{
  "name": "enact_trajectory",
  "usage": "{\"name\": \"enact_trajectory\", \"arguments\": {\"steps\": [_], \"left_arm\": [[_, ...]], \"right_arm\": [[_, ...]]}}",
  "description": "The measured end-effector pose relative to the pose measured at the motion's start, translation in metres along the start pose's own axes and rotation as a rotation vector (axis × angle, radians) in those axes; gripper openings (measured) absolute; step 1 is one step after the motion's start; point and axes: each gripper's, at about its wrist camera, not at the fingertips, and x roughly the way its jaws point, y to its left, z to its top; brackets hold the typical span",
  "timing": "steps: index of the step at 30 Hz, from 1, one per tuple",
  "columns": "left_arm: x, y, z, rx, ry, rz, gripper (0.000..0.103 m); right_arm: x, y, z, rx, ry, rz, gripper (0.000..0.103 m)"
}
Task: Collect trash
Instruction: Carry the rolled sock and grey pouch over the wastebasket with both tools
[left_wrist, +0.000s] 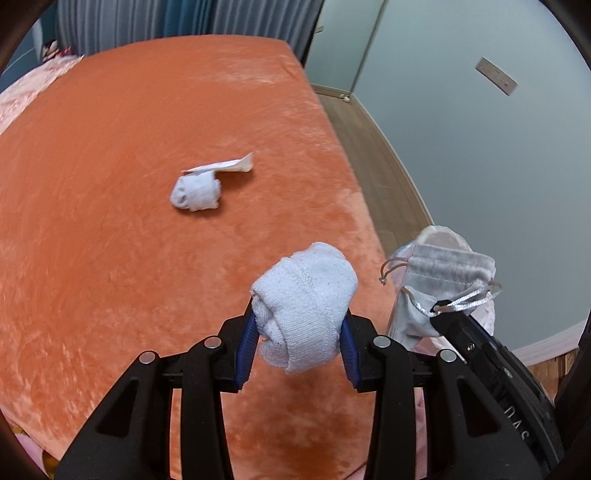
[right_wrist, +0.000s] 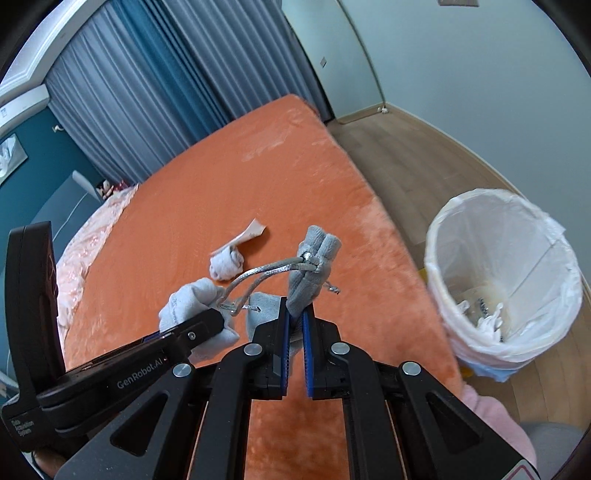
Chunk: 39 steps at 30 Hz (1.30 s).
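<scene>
The rolled white sock (left_wrist: 304, 314) is clamped crosswise between the pads of the left gripper (left_wrist: 301, 334), lifted clear of the orange bedspread (left_wrist: 147, 147). The right gripper (right_wrist: 295, 317), jaws nearly closed, pinches the lower edge of a grey drawstring pouch (right_wrist: 314, 266), which stands upright above its tips. The lined bin (right_wrist: 506, 273) stands on the floor off the bed's right edge, nearer the right hand than the left. A second rolled sock (left_wrist: 195, 192) and a paper scrap (left_wrist: 231, 166) lie on the bedspread, well apart from both grippers. Judgement: deposit calls for rightward carry.
</scene>
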Motion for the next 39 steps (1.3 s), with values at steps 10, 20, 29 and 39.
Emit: {"name": "enact_trajectory", "arguments": {"steps": [10, 20, 29, 39], "left_arm": [[-0.016, -0.073, -0.005, 0.132, -0.034, -0.037, 0.037], [-0.018, -0.129, -0.003, 0.237, -0.045, -0.078, 0.037], [-0.013, -0.166, -0.003, 0.304, -0.046, -0.115, 0.038], [-0.002, -0.205, -0.003, 0.37, -0.022, -0.153, 0.038]], "right_arm": [[-0.051, -0.045, 0.015, 0.058, -0.106, -0.027, 0.006], [-0.081, -0.084, 0.024, 0.103, -0.175, -0.056, 0.006], [-0.099, -0.113, 0.027, 0.149, -0.209, -0.089, 0.006], [-0.11, -0.15, 0.033, 0.195, -0.237, -0.126, 0.006]]}}
